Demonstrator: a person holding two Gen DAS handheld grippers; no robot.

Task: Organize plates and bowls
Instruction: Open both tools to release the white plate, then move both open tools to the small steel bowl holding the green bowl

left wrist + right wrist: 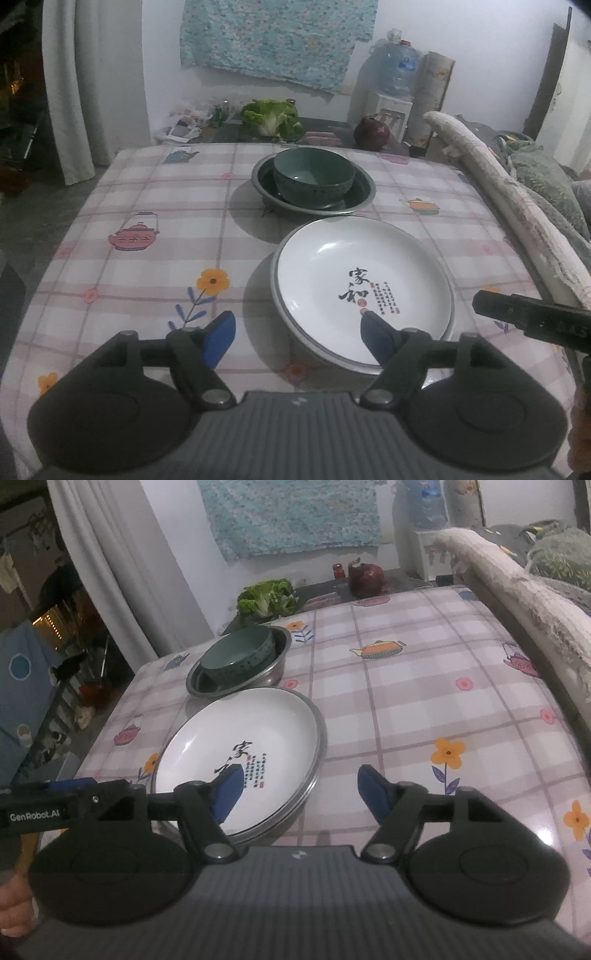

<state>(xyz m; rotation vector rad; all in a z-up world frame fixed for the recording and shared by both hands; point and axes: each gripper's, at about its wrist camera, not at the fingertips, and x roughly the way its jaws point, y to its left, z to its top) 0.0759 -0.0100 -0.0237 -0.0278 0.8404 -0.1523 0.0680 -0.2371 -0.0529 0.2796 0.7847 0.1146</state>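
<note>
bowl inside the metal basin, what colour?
Dark green bowl, speckled outside, paler inside; clearest in the left wrist view.

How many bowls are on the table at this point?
2. A green bowl sits inside a wider metal bowl at the far middle of the table. Just in front, a white plate lies on metal dishes whose number and kind I cannot tell.

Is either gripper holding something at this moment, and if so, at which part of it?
Nothing is held. The left gripper and right gripper are both open, with the white plate lying free on the table.
</note>
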